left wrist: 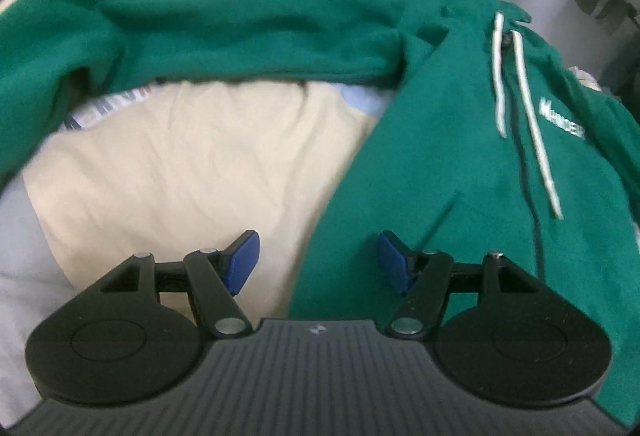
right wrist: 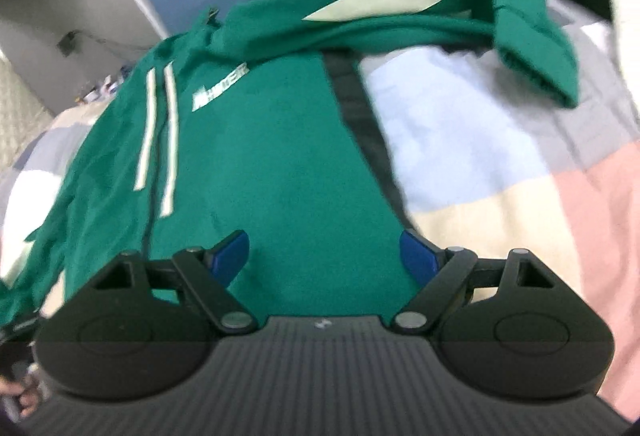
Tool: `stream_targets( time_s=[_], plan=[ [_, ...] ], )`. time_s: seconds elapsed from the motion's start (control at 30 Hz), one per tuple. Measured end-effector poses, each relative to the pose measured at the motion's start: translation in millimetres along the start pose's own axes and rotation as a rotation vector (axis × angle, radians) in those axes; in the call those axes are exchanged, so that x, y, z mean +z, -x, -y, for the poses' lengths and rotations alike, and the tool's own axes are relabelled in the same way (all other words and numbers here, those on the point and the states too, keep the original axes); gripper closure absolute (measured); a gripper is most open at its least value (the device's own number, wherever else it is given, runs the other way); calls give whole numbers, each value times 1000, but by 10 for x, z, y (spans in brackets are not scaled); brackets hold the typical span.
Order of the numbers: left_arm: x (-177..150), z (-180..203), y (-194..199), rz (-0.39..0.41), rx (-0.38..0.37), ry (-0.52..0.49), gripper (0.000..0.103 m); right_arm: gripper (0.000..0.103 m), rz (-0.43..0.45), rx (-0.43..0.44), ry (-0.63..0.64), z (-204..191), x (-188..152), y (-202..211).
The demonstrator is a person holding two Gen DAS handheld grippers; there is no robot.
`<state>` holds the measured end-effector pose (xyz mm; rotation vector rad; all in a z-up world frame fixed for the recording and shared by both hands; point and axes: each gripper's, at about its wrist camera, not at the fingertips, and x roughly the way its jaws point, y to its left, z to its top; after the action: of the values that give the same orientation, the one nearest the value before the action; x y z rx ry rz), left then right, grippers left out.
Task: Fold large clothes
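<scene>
A green hoodie (left wrist: 440,156) lies spread on a patchwork quilt (left wrist: 192,156), one sleeve (left wrist: 248,36) stretched sideways across it. The left gripper (left wrist: 318,262) hangs over the hoodie's edge, blue pads (left wrist: 242,260) wide apart, gripping nothing. The right gripper (right wrist: 324,260) hovers above the hoodie's body, jaws likewise spread wide and empty.

Green hoodie (left wrist: 460,164) with white drawstrings (left wrist: 532,124), spread front-up on bed, one sleeve (left wrist: 248,36) stretched sideways.
</scene>
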<state>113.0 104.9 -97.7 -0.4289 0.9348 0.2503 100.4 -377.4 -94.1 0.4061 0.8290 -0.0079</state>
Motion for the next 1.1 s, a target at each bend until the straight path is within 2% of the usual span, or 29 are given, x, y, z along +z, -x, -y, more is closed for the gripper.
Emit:
stream_targets(
  time_s=[0.13,0.27,0.3,0.37,0.47,0.53,0.63,0.67,0.7,0.87,1.0,1.1],
  plan=[
    [-67,67,25,-15,-33,-8,35,19,-18,-44,38,-18,16,-94],
    [-86,106,53,-14,-43,-28,48,19,22,-189,105,-53,-15,-29],
    [-88,108,56,-15,-47,-27,53,19,21,-194,91,-14,-21,-22],
    [-97,132,54,-17,-51,-29,60,19,-24,-144,19,114,-30,-56],
    [-129,182,55,-14,-45,-61,75,18,-101,-2,-113,257,-66,-139],
    [-152,206,84,-2,-38,-84,80,26,-93,-6,-67,172,-74,-101],
    [-166,196,142,8,-46,-93,86,54,-70,-35,42,17,-77,9],
    [-167,193,163,10,-50,-93,88,80,-56,-51,66,-8,-83,63],
    [-170,189,182,12,-54,-92,90,94,-45,-42,74,-16,-79,108],
    [-235,183,310,7,-74,-96,95,95,51,-9,91,-75,-133,476],
    [-304,181,385,-25,-80,-89,96,95,47,-65,52,-34,-133,514],
    [-321,230,405,-21,-61,-120,96,95,-10,-94,22,-5,-156,365]
  ],
)
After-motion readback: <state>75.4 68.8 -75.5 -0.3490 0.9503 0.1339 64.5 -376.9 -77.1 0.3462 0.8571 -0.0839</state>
